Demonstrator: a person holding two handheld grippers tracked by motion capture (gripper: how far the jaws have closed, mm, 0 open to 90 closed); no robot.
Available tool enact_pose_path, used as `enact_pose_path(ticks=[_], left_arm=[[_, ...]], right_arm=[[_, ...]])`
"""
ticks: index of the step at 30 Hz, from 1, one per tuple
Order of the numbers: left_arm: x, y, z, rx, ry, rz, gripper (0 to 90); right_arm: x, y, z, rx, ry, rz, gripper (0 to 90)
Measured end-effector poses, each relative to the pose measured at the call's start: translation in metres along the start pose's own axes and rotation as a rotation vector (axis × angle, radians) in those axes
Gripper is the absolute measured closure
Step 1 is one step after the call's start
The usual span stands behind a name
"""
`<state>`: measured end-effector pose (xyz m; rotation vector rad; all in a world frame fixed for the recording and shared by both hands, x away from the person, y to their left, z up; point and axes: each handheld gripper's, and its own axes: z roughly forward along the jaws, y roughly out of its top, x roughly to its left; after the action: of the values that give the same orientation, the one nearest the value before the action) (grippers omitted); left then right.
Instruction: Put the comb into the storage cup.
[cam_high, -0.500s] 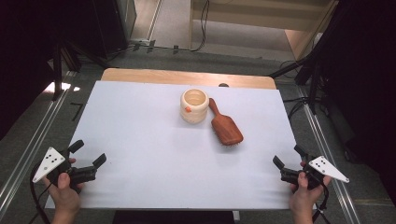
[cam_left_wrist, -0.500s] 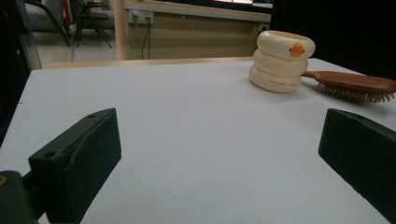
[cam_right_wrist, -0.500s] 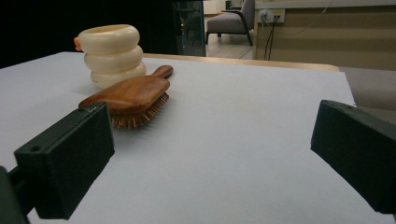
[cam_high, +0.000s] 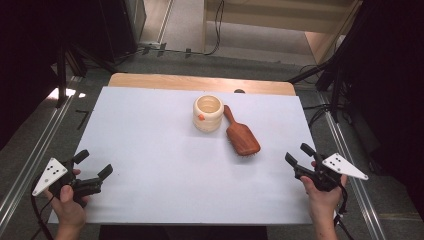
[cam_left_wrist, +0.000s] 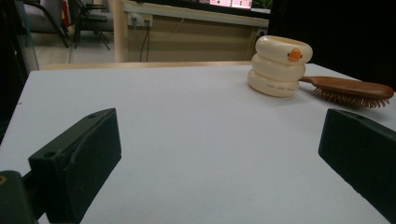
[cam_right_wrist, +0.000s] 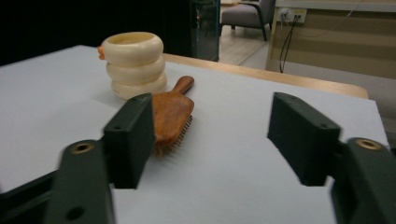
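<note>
On the bench: white sheet (cam_high: 150, 150).
Left tool (cam_high: 92, 172): jaws wide, empty, well apart from cup.
Cream ribbed ceramic cup (cam_high: 208, 113): centre-back.
Reddish-brown wooden hairbrush (cam_high: 241, 134): touching cup's right, handle pointing away.
Right tool (cam_high: 296, 158): jaws apart, empty, nearer brush.

**Cup and brush side by side on the white sheet**

A cream cup (cam_high: 208, 113) stands upright towards the far middle of the table, its wall shaped like three stacked rings, with a small orange knob near the rim (its open mouth faces up). Just beside it, on its right in the high view, a reddish-brown wooden hairbrush (cam_high: 241, 136) lies bristles down, its handle pointing away past the cup, its head angled nearer.
</note>
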<state>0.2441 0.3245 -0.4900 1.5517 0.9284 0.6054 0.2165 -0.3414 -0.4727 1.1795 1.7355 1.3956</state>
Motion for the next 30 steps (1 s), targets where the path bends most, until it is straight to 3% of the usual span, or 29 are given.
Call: enact_pose_path(ticks=[1,2,3,7,8,9,10,12,14,15,19,21,30], left_arm=[[0.0,0.0,0.0,0.0,0.0,0.0,0.0],[0.0,0.0,0.0,-0.001,-0.002,0.0,0.0],[0.0,0.0,0.0,-0.001,-0.004,0.002,0.0],[0.0,0.0,0.0,0.001,-0.005,0.005,0.0],[0.0,0.0,0.0,0.001,-0.005,0.005,0.0],[-0.001,0.0,0.001,0.001,-0.005,0.005,0.0],[0.0,0.0,0.001,0.005,-0.006,0.009,0.0],[-0.001,0.0,0.001,0.008,-0.006,0.015,0.0],[-0.001,0.0,0.001,0.006,-0.007,0.015,0.0],[-0.001,0.0,0.0,0.006,-0.006,0.015,0.0],[-0.001,0.0,0.001,0.01,-0.007,0.015,0.0],[-0.002,0.0,0.001,0.01,-0.009,0.016,0.0],[-0.002,0.0,0.001,0.008,-0.016,0.017,0.0]], right_arm=[[0.0,0.0,0.0,0.0,0.0,0.0,34.8],[0.002,0.008,0.006,0.018,0.008,-0.027,45.5],[0.003,0.012,0.01,0.026,0.016,-0.035,50.3],[0.01,0.027,0.027,0.079,0.043,-0.089,67.5],[0.01,0.027,0.027,0.079,0.043,-0.089,67.5],[0.013,0.034,0.037,0.107,0.086,-0.099,77.6],[0.013,0.034,0.037,0.107,0.086,-0.099,77.6],[0.018,0.045,0.052,0.144,0.133,-0.141,85.2],[0.02,0.049,0.057,0.156,0.149,-0.145,86.5],[0.022,0.056,0.068,0.178,0.177,-0.149,87.9],[0.026,0.065,0.085,0.212,0.194,-0.171,87.9],[0.029,0.072,0.101,0.251,0.177,-0.192,87.9],[0.032,0.087,0.149,0.375,0.186,-0.223,88.0]])
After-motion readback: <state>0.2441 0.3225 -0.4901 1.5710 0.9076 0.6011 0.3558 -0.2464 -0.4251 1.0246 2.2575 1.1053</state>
